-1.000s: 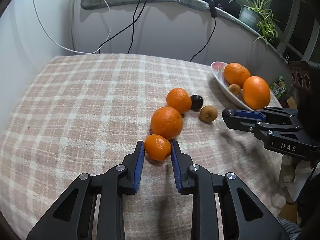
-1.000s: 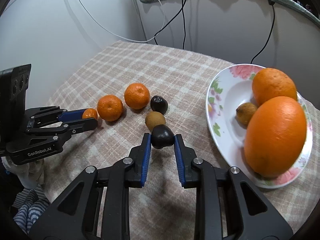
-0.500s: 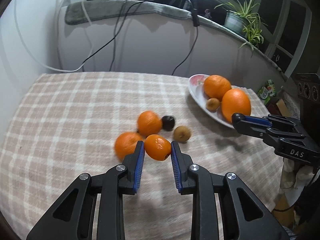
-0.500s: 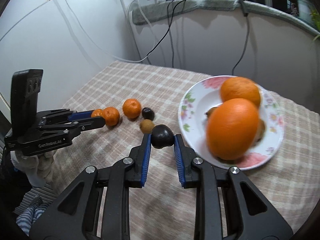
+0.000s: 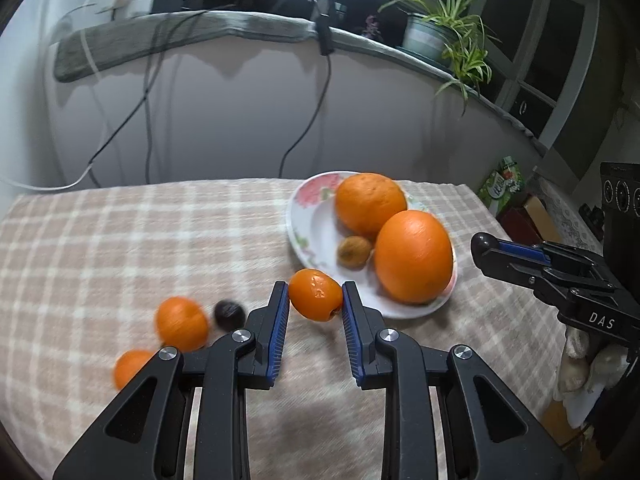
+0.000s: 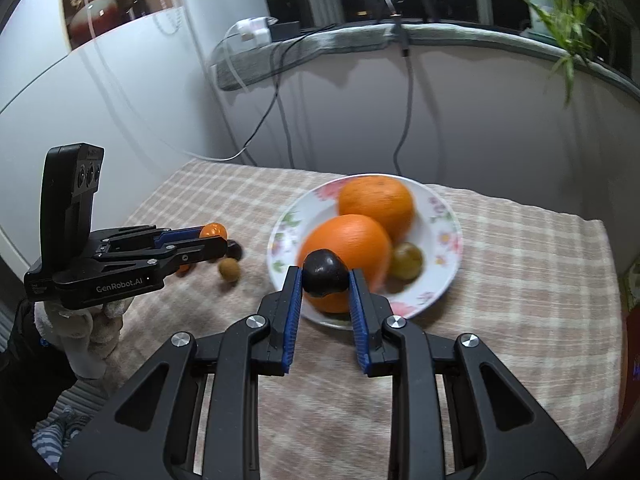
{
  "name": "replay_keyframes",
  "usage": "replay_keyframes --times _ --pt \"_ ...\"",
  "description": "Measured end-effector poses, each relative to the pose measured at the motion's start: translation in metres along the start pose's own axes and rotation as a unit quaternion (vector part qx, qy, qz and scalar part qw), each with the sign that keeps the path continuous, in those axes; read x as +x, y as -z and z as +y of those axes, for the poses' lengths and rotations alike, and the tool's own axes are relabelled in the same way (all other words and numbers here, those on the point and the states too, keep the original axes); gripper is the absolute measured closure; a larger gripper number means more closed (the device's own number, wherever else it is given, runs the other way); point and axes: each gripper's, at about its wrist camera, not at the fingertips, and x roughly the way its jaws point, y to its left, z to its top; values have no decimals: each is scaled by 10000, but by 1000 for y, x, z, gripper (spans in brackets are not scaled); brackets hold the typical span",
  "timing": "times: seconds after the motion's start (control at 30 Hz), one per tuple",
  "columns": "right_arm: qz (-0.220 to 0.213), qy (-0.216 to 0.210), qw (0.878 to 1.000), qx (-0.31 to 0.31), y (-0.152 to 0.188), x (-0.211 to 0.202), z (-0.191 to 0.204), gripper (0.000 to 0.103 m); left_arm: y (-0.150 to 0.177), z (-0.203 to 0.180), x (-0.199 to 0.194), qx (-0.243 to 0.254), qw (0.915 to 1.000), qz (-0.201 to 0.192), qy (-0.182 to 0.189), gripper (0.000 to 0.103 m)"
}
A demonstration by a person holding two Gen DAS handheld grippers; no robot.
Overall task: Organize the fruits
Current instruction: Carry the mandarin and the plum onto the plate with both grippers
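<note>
My left gripper [image 5: 315,298] is shut on a small mandarin [image 5: 316,295] and holds it above the cloth, just left of the floral plate [image 5: 308,216]. The plate holds two large oranges [image 5: 414,262] and a small brown fruit [image 5: 354,251]. My right gripper [image 6: 325,276] is shut on a dark plum [image 6: 325,273] and holds it above the plate's near rim [image 6: 280,236]. On the cloth lie two mandarins [image 5: 182,323], a dark fruit [image 5: 229,313] and a small brown fruit [image 6: 229,269].
A checked cloth [image 5: 120,248] covers the table. The right edge drops off near a green carton [image 5: 502,184]. Cables hang down the back wall [image 5: 304,128]. A potted plant [image 5: 444,36] stands on the ledge.
Both grippers have lifted their fruit off the cloth and moved toward the plate. The loose fruit stays on the cloth behind.
</note>
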Motion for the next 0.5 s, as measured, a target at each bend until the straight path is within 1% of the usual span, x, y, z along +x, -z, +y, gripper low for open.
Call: replay_keyframes --times 0.17,0.3,0.5 --pt "-30 145 9997 169 -2 0 -23 79 -6 -11 16 68 9999 67 57 78" --pt "30 274 9992 272 -2 6 -40 79 -8 -16 25 123 9998 127 67 78" --pt "159 256 9987 414 1 18 -56 79 -11 -19 34 135 9997 182 73 78"
